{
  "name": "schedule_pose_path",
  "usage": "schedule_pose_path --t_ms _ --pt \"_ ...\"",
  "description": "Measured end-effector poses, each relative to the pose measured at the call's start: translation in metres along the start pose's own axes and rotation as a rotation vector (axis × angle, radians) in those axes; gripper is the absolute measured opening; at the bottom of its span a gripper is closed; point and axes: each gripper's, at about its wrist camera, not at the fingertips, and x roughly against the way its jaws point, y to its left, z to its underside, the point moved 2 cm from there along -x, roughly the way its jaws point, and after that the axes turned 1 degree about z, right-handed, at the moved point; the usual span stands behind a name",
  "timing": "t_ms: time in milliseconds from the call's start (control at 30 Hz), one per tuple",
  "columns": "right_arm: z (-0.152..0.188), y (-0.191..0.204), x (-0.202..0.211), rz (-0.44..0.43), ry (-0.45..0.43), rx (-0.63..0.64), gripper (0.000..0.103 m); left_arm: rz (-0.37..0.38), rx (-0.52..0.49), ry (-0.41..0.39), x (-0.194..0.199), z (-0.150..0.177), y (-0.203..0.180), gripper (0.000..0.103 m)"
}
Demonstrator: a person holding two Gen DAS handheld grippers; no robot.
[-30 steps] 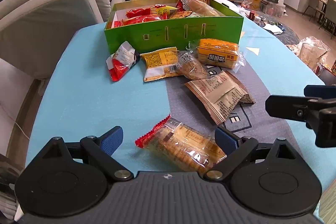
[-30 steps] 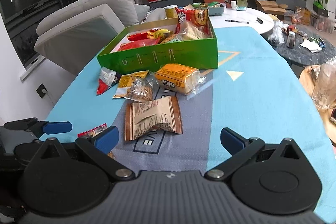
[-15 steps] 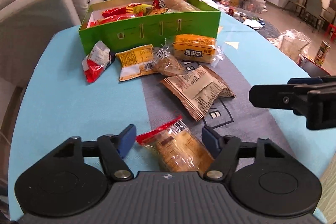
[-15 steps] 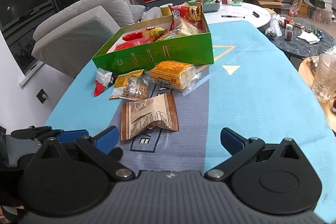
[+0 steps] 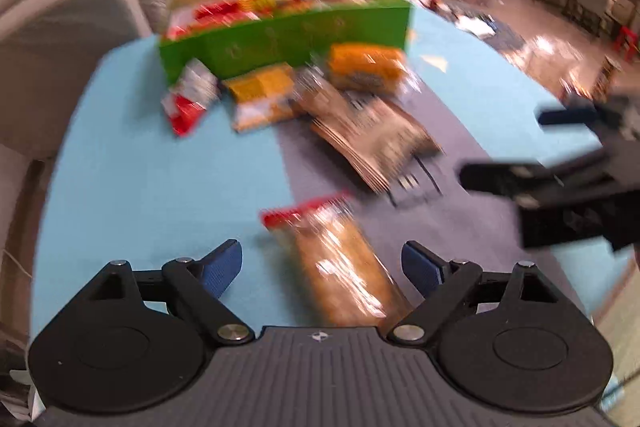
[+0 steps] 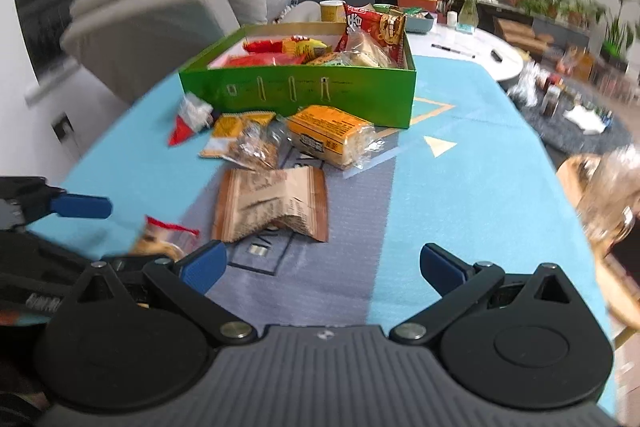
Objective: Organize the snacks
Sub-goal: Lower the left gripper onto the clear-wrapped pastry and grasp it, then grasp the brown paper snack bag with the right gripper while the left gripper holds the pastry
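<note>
Step in hand: I judge I am mid-pickup on the nearest loose snack, the clear biscuit pack with the red end (image 5: 340,263), meant for the green box (image 5: 288,35).
Left gripper: my left gripper (image 5: 322,265) straddles that pack. Its jaws have just been opening again after a squeeze, and the blue pads stand clear on both sides, so it is released, with the pack between the fingers but not pinched.
Biscuit pack: it lies lengthwise between my left fingers, red end pointing away from me, resting on the surface (image 5: 152,187). The left view is smeared by motion, so I cannot tell how square it sits.
Right gripper: my right gripper (image 6: 322,265) is released and empty, hovering over the grey strip of the cloth. The brown paper packet (image 6: 272,201) lies just ahead of its fingertips.
Other loose snacks: ahead of both grippers, before the box's front wall, lie an orange wrapped loaf (image 6: 330,135), a yellow packet (image 6: 236,131), a clear bag of brown bits (image 6: 256,149) and a small red-and-white sachet (image 6: 190,121).
Box: well ahead of both grippers, already holding several red and yellow bags.
Next move calls for: centring the left fingers on the pack's long sides, closing gently since the film is slippery and the biscuits can crack, then lifting and carrying forward over the box wall.
</note>
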Motion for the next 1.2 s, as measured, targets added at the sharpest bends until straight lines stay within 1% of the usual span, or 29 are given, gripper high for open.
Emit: schedule_pose_path --t_ms 33,67,100,133,200,233,267,300,433,600,800,933,1000,1067,1133,1167,1200 --pt "0.0 0.003 -0.003 0.02 0.006 0.037 0.063 -0.001 -0.016 0.01 -0.003 0.002 -0.003 0.084" --pt "0.001 0.005 -0.007 0.032 0.015 0.067 0.063 -0.001 -0.032 0.013 -0.006 0.005 -0.006 0.08" --pt "0.001 0.008 -0.011 0.043 0.027 0.098 0.063 0.008 -0.039 -0.008 -0.005 0.005 -0.007 0.071" --pt "0.001 0.01 -0.015 0.051 0.038 0.126 0.063 0.01 -0.048 -0.012 -0.005 0.004 -0.006 0.067" --pt "0.002 0.013 -0.023 0.063 0.052 0.175 0.063 0.003 -0.053 -0.022 -0.003 0.002 -0.003 0.051" --pt "0.002 0.015 -0.027 0.067 0.054 0.196 0.063 -0.007 -0.056 -0.031 -0.002 0.001 0.0 0.048" --pt "0.001 0.017 -0.03 0.069 0.054 0.212 0.063 -0.015 -0.063 -0.039 -0.002 0.0 0.001 0.042" --pt "0.0 0.018 -0.034 0.07 0.054 0.224 0.063 -0.016 -0.067 -0.043 -0.002 -0.001 0.005 0.039" --pt "-0.008 0.022 -0.046 0.049 0.051 0.261 0.063 -0.002 -0.051 -0.048 -0.003 -0.004 0.016 0.039" --pt "-0.02 0.026 -0.06 0.041 0.065 0.294 0.063 -0.035 -0.031 -0.055 -0.006 -0.009 0.03 0.039" --pt "-0.03 0.039 -0.069 0.018 0.045 0.405 0.063 -0.038 0.01 -0.061 -0.011 -0.015 0.048 0.039" --pt "-0.03 0.053 -0.067 -0.043 0.017 0.537 0.063 -0.033 0.027 -0.056 -0.015 -0.015 0.058 0.04" --pt "-0.032 0.057 -0.067 -0.095 0.023 0.567 0.063 -0.031 0.038 -0.052 -0.017 -0.015 0.063 0.041" --pt "-0.038 0.056 -0.072 -0.172 0.056 0.547 0.063 -0.031 0.053 -0.054 -0.018 -0.016 0.067 0.041" --pt "-0.043 0.056 -0.078 -0.209 0.079 0.517 0.063 -0.027 0.056 -0.056 -0.019 -0.015 0.07 0.042" --pt "-0.044 0.056 -0.08 -0.22 0.082 0.506 0.063 -0.027 0.056 -0.056 -0.019 -0.015 0.071 0.044" --pt "-0.045 0.056 -0.082 -0.23 0.085 0.499 0.063 -0.029 0.058 -0.054 -0.019 -0.015 0.072 0.051"
